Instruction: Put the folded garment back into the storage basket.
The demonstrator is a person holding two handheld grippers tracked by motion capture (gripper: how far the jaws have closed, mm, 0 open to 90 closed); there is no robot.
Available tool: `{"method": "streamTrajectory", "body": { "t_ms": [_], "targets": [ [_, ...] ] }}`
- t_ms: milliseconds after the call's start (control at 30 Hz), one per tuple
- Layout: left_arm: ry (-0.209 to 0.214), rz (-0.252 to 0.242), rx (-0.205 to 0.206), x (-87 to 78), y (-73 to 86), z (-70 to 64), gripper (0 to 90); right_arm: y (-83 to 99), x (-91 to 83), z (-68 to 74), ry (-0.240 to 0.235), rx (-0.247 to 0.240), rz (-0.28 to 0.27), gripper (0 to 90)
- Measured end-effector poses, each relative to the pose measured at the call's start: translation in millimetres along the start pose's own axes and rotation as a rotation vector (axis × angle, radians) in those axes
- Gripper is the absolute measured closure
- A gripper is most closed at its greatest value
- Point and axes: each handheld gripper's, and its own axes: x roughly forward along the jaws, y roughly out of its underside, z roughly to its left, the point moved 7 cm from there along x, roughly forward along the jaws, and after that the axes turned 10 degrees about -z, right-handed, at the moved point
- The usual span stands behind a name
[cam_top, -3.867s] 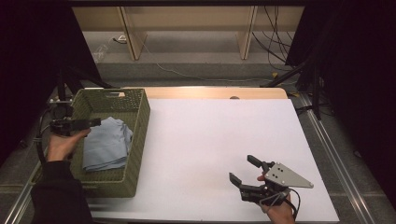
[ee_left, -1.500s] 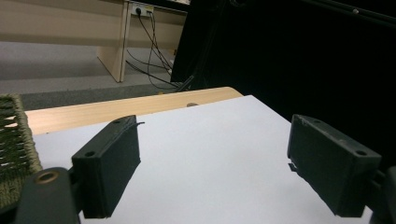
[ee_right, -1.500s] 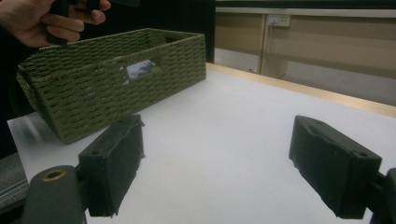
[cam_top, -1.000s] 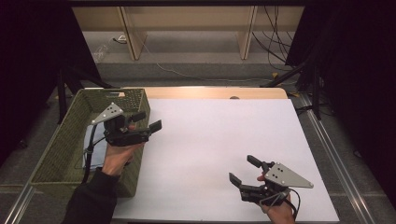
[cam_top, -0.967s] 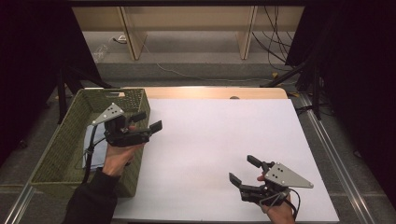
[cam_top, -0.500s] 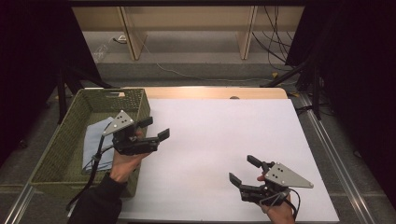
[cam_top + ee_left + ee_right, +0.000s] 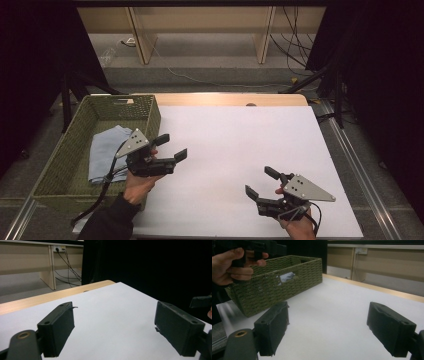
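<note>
1. The left two-jaw black gripper (image 7: 170, 148) hangs just above the white table surface (image 7: 235, 150), right beside the basket's near side wall; its jaws are spread wide with nothing between them.
2. The right two-jaw black gripper (image 7: 261, 182) sits low near the table's front edge, well apart from the left one, jaws likewise spread and empty, apparently parked while the other hand works.
3. A folded pale blue cloth (image 7: 105, 152) lies flat inside the woven green rectangular basket (image 7: 145, 107) at the table's left end, touched by neither gripper.
4. The left hand (image 7: 230, 266) appears in the right gripper view, raised in front of the basket.
5. Judged from this, the cloth already rests in the basket and the left gripper is clear of it.
</note>
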Motion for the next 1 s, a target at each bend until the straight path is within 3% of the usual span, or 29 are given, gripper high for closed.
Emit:
{"method": "streamTrajectory", "body": {
  "t_ms": [200,400,433,533,567,633,767,833,933,1000],
  "targets": [
    [0.008,0.010,0.042,-0.7,8.5,-4.9,15.6,0.0,0.1,0.1,0.000,0.001,0.001,18.5],
    [0.018,0.033,0.051,-0.7,18.1,-12.0,15.6,0.0,-0.1,-0.1,0.002,0.002,0.001,18.6],
    [0.022,0.028,0.043,-1.4,20.5,-12.9,15.6,0.1,-0.1,-0.1,0.002,0.002,0.001,18.5],
    [0.029,0.024,-0.045,-4.4,23.7,-10.5,15.9,0.0,0.0,-0.1,0.001,0.002,0.000,18.5],
    [0.025,0.023,-0.044,-5.5,24.1,-10.2,15.9,0.1,0.0,-0.2,0.002,0.002,0.001,18.5],
    [0.013,0.031,0.009,-8.8,26.1,-11.1,15.8,0.1,0.0,-0.2,0.001,0.001,0.001,18.6],
    [0.023,0.028,0.030,-11.2,28.0,-15.0,15.8,0.3,0.1,-0.2,0.002,0.001,0.002,18.5],
    [0.027,0.029,0.027,-10.8,30.5,-16.1,15.9,0.2,0.1,0.1,0.001,0.001,0.001,18.5],
    [0.035,0.032,-0.012,-10.7,36.9,-15.0,16.2,0.2,0.1,-0.1,0.002,0.002,0.001,18.5],
    [0.028,0.033,-0.009,-11.3,39.5,-13.7,16.2,0.2,0.1,-0.2,0.002,0.001,0.001,18.5]
  ]
}}
